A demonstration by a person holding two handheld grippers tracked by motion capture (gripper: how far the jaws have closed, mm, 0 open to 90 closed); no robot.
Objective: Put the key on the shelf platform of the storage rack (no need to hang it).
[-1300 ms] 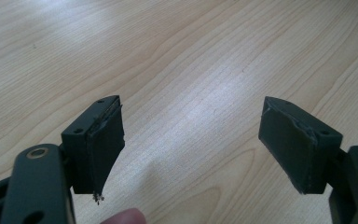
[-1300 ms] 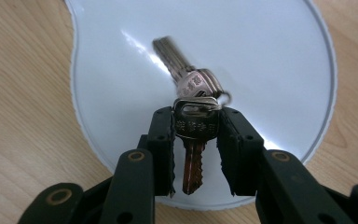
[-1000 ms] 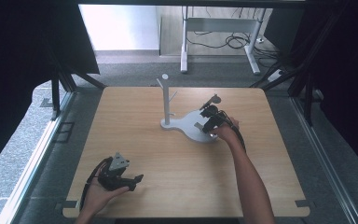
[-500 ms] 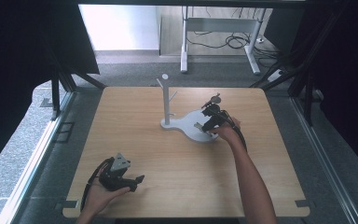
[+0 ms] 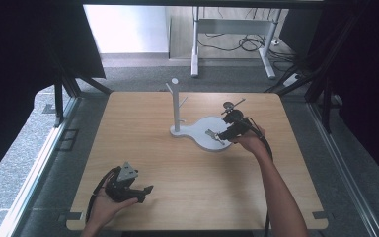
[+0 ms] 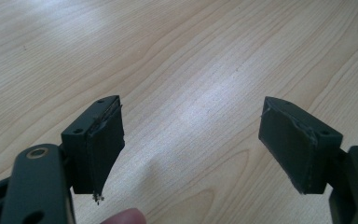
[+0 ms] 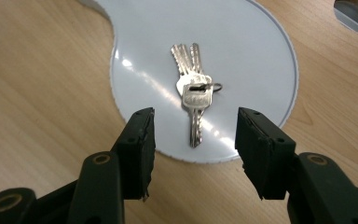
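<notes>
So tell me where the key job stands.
Done: the keys lie flat on the stand's white base, free of any grip. In hand: the right gripper hangs just short of them with nothing between its fingers, which have just been opening. The left gripper is open over bare table. Left: probably withdrawing; the stand's pegs hold nothing, if hanging is intended.

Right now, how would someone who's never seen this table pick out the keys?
On the wooden table stands a white stand with a flat rounded base. The keys lie on that base, just ahead of the right gripper: a small silver bunch, the only metal thing there.
</notes>
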